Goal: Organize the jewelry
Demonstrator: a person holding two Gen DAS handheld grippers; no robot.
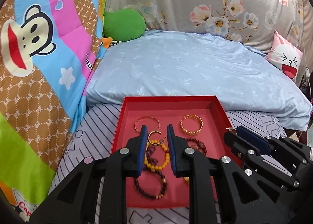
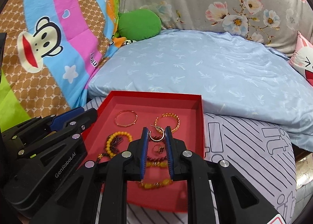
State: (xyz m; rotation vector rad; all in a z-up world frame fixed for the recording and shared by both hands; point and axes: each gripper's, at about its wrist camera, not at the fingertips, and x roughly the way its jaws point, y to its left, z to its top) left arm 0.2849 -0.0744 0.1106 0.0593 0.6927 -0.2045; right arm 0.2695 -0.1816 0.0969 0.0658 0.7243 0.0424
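Both grippers' jaws stand apart, gripping nothing. Left gripper (image 1: 156,131) hovers over red box (image 1: 219,110), a gold hoop earring (image 1: 153,136) betw. its pads (image 1: 143,138), no contact visible. Right gripper (image 2: 156,133) frames another gold hoop earring (image 2: 157,135) same way. Also in box: thin gold bangle (image 1: 147,123), twisted gold bangle (image 1: 191,124), yellow bead bracelet (image 1: 157,154), dark bead bracelet (image 1: 150,187). Box sits on striped sheet (image 2: 244,145), near blue pillow (image 1: 185,63).

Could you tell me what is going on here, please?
A person with two handheld grippers is sorting jewelry in a red box on a bed. Both the left gripper and right gripper hover open over the box, each framing a small gold hoop earring. Bangles and bead bracelets already lie inside; neither gripper holds anything.
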